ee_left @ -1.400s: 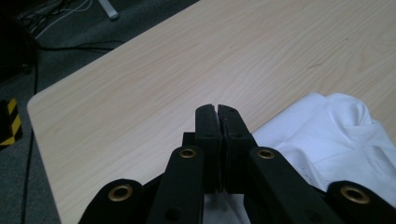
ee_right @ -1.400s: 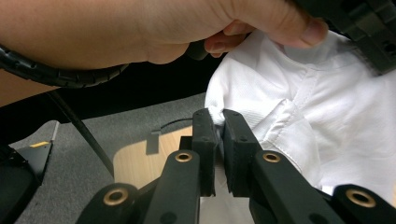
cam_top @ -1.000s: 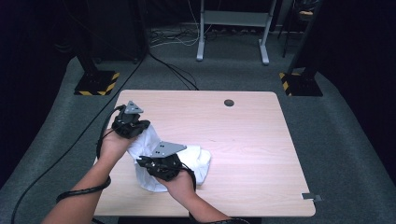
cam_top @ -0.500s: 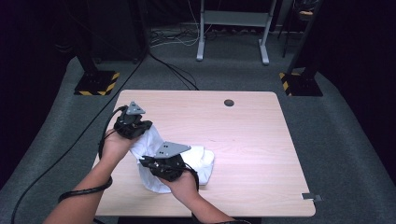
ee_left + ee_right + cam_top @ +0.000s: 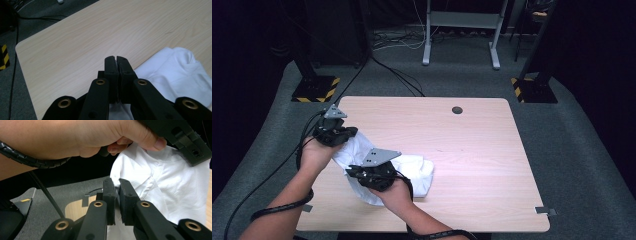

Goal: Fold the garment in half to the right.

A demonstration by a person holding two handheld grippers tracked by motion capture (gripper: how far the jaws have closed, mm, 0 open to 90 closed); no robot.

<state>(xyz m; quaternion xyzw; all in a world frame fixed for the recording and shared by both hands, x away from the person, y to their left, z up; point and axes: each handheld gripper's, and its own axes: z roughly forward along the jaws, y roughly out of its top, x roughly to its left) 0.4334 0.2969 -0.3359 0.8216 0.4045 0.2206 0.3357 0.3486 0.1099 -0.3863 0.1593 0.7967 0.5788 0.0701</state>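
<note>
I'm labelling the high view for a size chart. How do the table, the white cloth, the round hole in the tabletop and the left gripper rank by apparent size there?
1. table
2. white cloth
3. left gripper
4. round hole

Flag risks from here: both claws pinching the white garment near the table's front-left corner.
1. The left claw and right claw each seem to pinch only a thin edge of the white garment; a pull could slip it free.
2. Much of the garment is bunched on the table, so lifting may drag rather than unfold it.
3. The claws sit close together, so their cables could snag.
</note>
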